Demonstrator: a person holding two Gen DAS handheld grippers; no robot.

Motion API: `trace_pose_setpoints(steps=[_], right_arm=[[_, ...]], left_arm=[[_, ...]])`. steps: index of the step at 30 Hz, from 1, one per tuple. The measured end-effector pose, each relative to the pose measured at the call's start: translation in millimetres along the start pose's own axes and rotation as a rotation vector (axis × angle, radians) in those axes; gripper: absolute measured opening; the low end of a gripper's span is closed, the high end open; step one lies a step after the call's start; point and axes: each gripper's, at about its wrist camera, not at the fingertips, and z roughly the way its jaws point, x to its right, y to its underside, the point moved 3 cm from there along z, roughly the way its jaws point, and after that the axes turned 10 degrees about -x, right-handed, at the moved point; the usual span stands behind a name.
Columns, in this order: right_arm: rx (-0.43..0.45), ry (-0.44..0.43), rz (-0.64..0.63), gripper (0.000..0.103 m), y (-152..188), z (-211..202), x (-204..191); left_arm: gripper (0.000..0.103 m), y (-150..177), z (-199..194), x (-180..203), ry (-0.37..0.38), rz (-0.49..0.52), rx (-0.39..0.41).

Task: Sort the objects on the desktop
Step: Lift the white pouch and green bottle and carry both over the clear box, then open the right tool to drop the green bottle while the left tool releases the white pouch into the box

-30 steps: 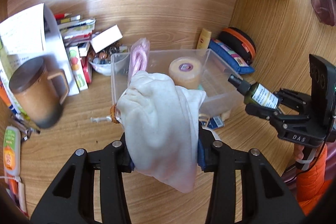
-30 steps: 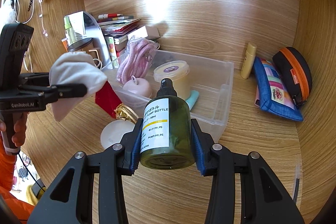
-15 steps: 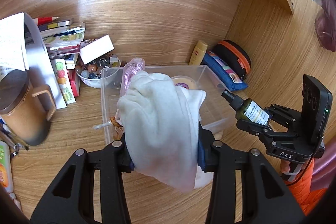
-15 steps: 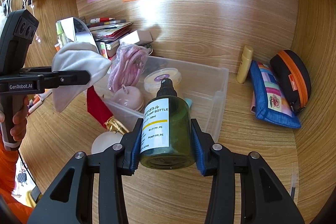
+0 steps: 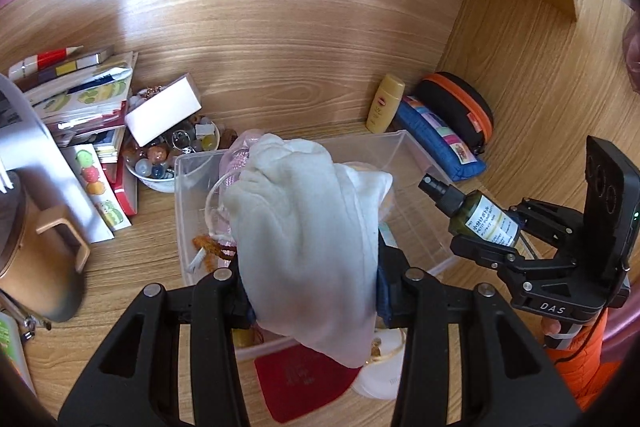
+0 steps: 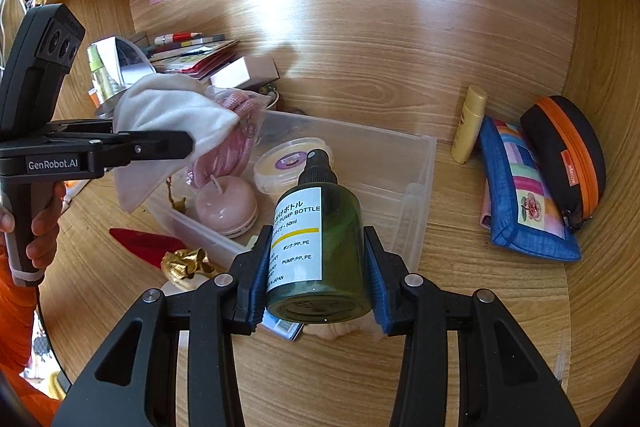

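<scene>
Both pairs of my fingers are clenched on something. My left gripper pinches a soft white cloth, which bulges up between the blue pads and hangs over the near left part of the clear plastic storage bin. My right gripper clamps a dark green pump bottle with a white label, nozzle pointing away from me, above the bin's near wall. Inside the bin lie a pink cord bundle, a round pink case and a cream lidded tub. A red card sits on the wooden desk just in front of the bin.
</scene>
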Motion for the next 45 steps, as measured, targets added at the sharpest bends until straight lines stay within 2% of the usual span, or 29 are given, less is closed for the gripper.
trace_pose_setpoints(steps=[17, 22, 28, 40, 42, 44, 45], right_arm=[[-0.065, 0.030, 0.031, 0.038, -12, 39, 11], [-0.082, 0.047, 0.006, 0.038, -18, 47, 6], [-0.086, 0.089, -0.023, 0.039, -21, 56, -1], [-0.097, 0.139, -0.064, 0.039, -21, 62, -8], [-0.090, 0.153, -0.080, 0.042, -21, 59, -11], [-0.078, 0.163, -0.093, 0.054, -21, 54, -15], [-0.069, 0.171, -0.100, 0.057, -21, 52, -17]], left_arm=[[0.043, -17, 34, -7, -0.045, 0.020, -0.030], [0.043, -19, 39, -3, -0.036, 0.024, -0.031], [0.045, -16, 47, 8, -0.094, 0.083, -0.039], [0.049, -14, 47, 11, -0.123, 0.106, -0.036], [0.051, -14, 47, 11, -0.126, 0.108, -0.037], [0.054, -14, 46, 10, -0.122, 0.103, -0.038], [0.057, -14, 45, 10, -0.123, 0.101, -0.037]])
